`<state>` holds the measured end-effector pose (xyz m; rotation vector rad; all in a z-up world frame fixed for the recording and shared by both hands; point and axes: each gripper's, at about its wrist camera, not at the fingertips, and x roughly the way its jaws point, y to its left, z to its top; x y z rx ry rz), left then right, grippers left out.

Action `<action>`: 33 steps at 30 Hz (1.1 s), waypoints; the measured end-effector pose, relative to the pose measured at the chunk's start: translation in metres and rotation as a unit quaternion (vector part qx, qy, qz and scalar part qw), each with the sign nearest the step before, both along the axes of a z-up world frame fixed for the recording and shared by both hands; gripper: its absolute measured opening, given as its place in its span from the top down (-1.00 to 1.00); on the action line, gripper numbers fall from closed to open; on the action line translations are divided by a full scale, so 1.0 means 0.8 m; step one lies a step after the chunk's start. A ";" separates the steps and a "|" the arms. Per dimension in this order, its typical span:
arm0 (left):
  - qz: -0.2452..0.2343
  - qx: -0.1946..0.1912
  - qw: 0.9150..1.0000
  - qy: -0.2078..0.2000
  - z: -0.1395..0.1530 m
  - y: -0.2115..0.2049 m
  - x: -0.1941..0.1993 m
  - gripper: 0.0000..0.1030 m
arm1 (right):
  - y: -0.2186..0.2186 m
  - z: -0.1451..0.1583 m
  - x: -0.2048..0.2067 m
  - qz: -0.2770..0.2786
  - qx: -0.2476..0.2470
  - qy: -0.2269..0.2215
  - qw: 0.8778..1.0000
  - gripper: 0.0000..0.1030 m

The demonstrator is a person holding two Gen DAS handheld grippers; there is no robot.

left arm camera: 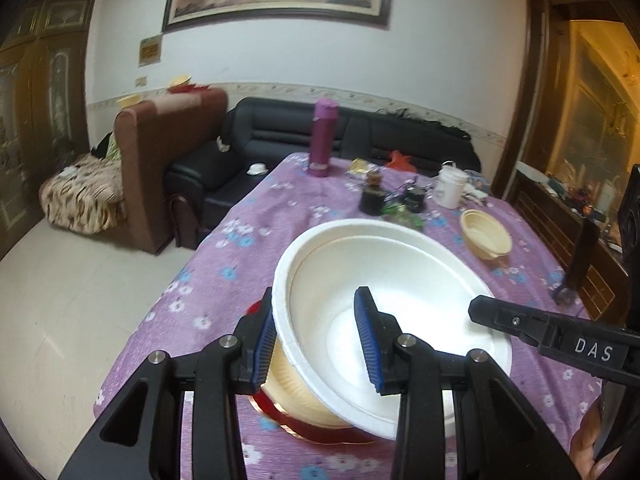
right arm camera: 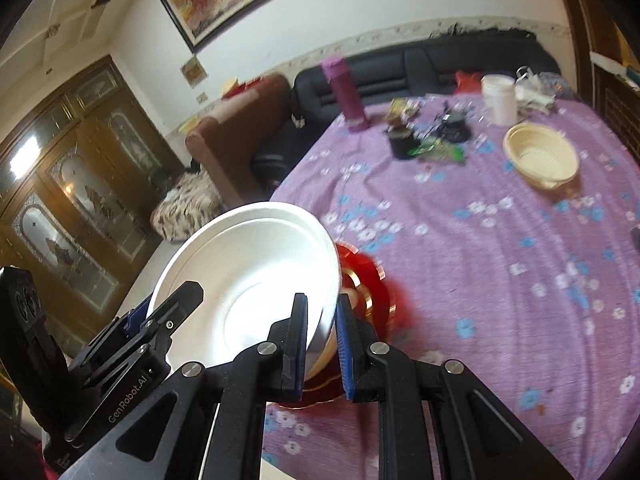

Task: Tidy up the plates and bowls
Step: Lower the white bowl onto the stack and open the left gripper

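Note:
A white bowl (left arm camera: pixel 400 280) sits tilted in a cream bowl (left arm camera: pixel 296 396) on a red plate (left arm camera: pixel 320 434) near the table's front edge. My left gripper (left arm camera: pixel 316 344) straddles the white bowl's left rim, one pad outside and one inside, with gaps showing. My right gripper (right arm camera: pixel 322 344) is closed on the bowl's right rim (right arm camera: pixel 330 312); one of its fingers shows in the left wrist view (left arm camera: pixel 520 324). The white bowl (right arm camera: pixel 248 280) and the red plate (right arm camera: pixel 372 292) show in the right wrist view. A second cream bowl (left arm camera: pixel 486 234) stands at the far right, also in the right wrist view (right arm camera: pixel 540 158).
The table has a purple flowered cloth (left arm camera: pixel 240 280). At its far end stand a magenta flask (left arm camera: pixel 323 136), a white jar (left arm camera: pixel 450 186) and dark small items (left arm camera: pixel 392 200). Black and brown sofas are behind, and a wooden cabinet is on the right.

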<state>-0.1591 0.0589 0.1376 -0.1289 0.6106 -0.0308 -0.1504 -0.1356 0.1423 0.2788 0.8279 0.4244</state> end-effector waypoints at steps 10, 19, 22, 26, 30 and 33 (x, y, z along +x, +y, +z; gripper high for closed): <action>0.026 -0.008 0.999 0.031 -0.045 0.026 0.022 0.31 | 0.047 -0.043 0.027 0.014 -0.044 0.024 0.999 0.68; 0.030 -0.005 0.999 0.038 -0.057 0.026 0.029 0.29 | 0.049 -0.060 0.034 0.019 -0.065 0.027 0.997 0.66; 0.030 -0.004 0.999 0.037 -0.058 0.025 0.028 0.25 | 0.047 -0.064 0.031 0.024 -0.059 0.031 0.997 0.65; 0.031 -0.010 0.999 0.028 -0.053 0.023 0.019 0.25 | 0.043 -0.065 0.025 0.033 -0.053 0.029 0.998 0.62; 0.035 -0.008 0.999 0.010 -0.039 0.019 0.006 0.11 | 0.035 -0.057 0.007 0.044 -0.041 0.011 0.998 0.62; 0.026 -0.008 1.000 -0.014 -0.020 0.009 -0.009 -0.05 | 0.022 -0.049 -0.011 0.049 -0.018 0.001 0.999 0.60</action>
